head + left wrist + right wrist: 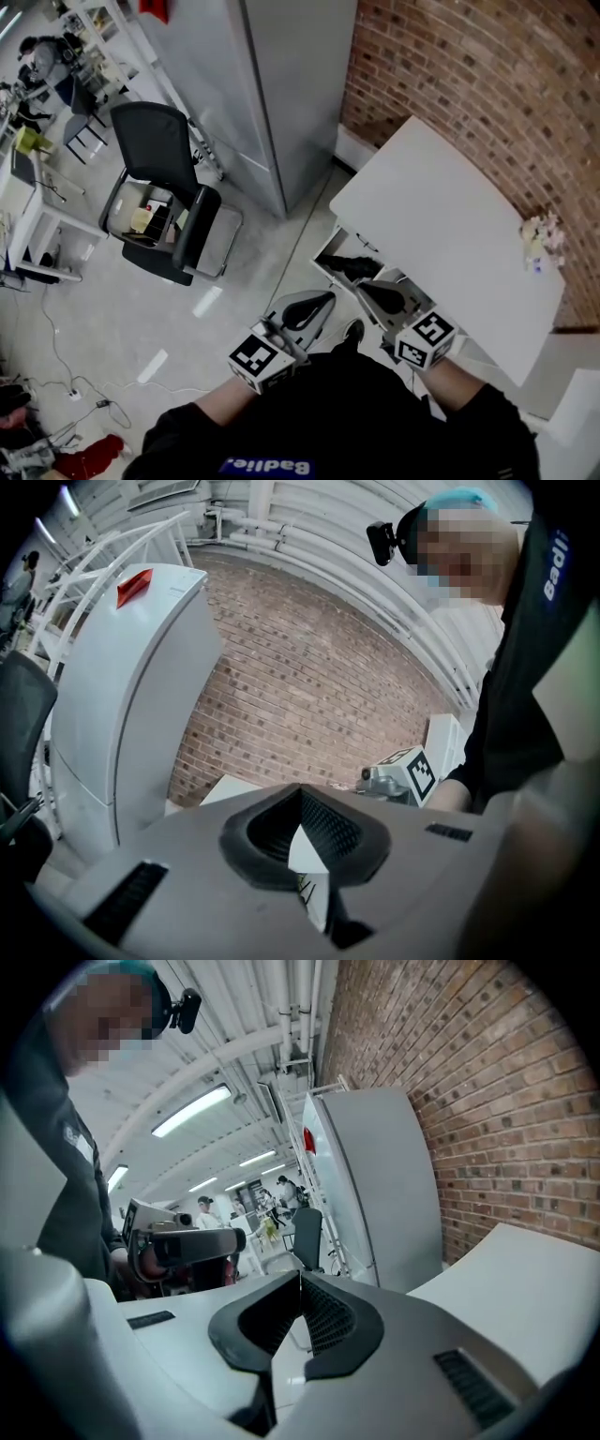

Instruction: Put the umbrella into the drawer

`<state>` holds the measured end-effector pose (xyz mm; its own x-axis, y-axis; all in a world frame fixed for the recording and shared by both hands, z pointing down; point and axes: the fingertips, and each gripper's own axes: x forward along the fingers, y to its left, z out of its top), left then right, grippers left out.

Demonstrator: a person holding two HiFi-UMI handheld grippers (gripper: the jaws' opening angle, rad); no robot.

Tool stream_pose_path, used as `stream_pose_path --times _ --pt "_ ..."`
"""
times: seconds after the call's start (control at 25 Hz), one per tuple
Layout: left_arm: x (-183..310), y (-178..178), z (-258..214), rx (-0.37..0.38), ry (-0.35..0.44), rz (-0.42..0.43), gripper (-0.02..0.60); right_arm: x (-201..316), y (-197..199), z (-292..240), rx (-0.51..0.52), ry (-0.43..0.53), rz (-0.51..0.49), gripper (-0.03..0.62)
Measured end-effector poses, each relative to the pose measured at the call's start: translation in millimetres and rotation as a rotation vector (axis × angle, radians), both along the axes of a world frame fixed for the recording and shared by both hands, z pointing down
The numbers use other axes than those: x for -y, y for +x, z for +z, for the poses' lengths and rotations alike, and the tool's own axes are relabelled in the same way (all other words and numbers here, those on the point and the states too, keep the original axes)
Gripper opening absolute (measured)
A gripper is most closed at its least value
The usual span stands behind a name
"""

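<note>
Under the white desk (450, 234) a drawer (327, 253) stands pulled out. A black folded thing that looks like the umbrella (352, 268) lies inside it. My left gripper (322, 302) hangs just in front of the drawer, jaws shut with nothing between them (300, 795). My right gripper (366, 290) is beside it, right over the drawer's near edge, also shut and empty (300, 1279). Each gripper sees the other: the right one's marker cube (411, 772) in the left gripper view, the left gripper's body (178, 1241) in the right gripper view.
A black office chair (161, 192) with a box of items on its seat stands left on the floor. A tall grey cabinet (262, 84) rises behind the drawer, against a brick wall (487, 84). A small crumpled pale object (544, 240) sits on the desk's far right. Cables lie bottom left.
</note>
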<state>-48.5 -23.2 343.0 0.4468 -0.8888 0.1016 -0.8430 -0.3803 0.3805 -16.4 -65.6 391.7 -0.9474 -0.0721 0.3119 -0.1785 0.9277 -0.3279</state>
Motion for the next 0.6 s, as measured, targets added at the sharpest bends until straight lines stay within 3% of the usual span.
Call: stream_pose_path --times 0.6 --pt "-2.1 4.3 -8.7 0.012 0.007 0.015 -0.003 -9.7 -1.5 -26.7 0.063 0.025 -0.012 0.029"
